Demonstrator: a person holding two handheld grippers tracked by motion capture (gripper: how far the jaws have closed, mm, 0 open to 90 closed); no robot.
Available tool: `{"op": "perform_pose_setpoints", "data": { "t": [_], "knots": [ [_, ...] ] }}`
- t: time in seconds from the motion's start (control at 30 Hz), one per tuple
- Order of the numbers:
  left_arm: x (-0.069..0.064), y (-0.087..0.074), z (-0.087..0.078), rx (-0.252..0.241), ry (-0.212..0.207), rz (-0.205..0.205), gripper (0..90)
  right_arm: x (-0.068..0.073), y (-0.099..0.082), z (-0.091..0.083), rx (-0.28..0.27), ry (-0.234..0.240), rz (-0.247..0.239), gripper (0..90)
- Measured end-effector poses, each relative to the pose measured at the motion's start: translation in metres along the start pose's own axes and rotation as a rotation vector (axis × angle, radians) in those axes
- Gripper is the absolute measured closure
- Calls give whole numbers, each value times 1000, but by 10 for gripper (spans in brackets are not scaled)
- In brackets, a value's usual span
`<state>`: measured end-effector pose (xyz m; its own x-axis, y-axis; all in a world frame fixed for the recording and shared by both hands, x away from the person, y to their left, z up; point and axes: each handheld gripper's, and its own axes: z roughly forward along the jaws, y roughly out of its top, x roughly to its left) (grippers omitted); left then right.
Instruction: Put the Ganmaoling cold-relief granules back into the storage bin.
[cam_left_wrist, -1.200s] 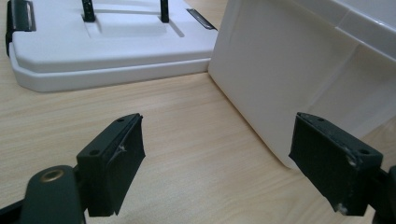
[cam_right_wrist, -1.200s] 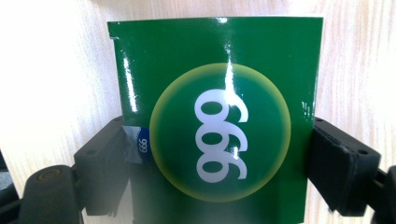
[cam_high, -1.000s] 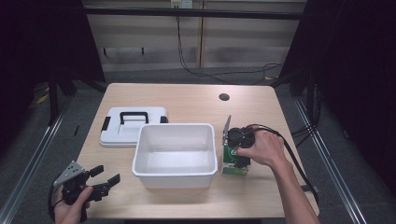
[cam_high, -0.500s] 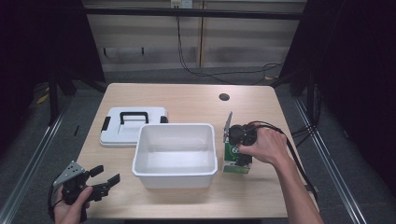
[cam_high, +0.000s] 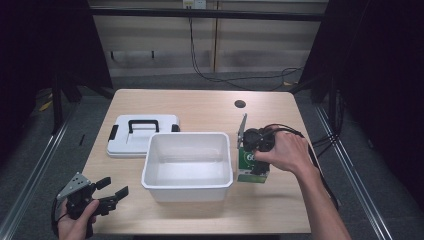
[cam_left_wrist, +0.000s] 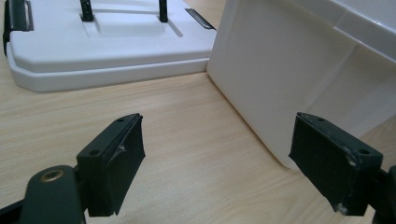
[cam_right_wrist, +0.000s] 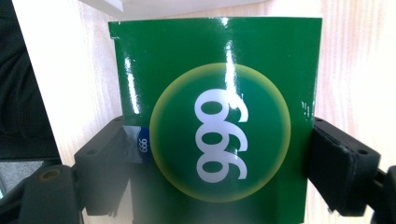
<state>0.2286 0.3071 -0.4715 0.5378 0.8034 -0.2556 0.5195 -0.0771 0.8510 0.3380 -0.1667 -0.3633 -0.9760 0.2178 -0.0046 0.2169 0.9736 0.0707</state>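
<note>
On the light wooden tabletop (cam_high: 200, 107), the right tongs (cam_high: 254, 167) clamp a glossy green carton with a white "999" roundel (cam_right_wrist: 219, 135), standing just beside the open white plastic tub (cam_high: 187, 165). The left tongs (cam_high: 112, 192) hover spread wide and empty near the tub's front-left corner. A flat white lid with a black handle (cam_high: 142, 135) lies behind the tub.

The high view looks down on the white bin (cam_high: 188, 165); the left gripper view faces its wall (cam_left_wrist: 280, 70) closely, the right gripper view its far side.
</note>
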Motion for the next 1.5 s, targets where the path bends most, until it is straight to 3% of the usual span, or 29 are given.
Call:
{"op": "perform_pose_setpoints", "data": {
  "t": [0.2,0.7,0.8,1.03,1.17,1.5],
  "knots": [
    [1,0,0,-1,0,-1,172,-2,-1,-10,-18,-20,14,161],
    [0,0,0,0,0,-2,172,-3,3,-32,-13,-18,24,161],
    [0,0,1,-4,-2,-9,172,-5,0,-41,-42,-23,28,161],
    [0,0,1,-3,0,-9,172,-5,-3,-55,-48,-27,41,161],
    [0,0,1,-2,0,-9,172,-3,-1,-70,-51,-41,49,161],
    [1,0,1,4,0,-4,172,-7,10,-85,-73,-49,35,161]
  ]
}}
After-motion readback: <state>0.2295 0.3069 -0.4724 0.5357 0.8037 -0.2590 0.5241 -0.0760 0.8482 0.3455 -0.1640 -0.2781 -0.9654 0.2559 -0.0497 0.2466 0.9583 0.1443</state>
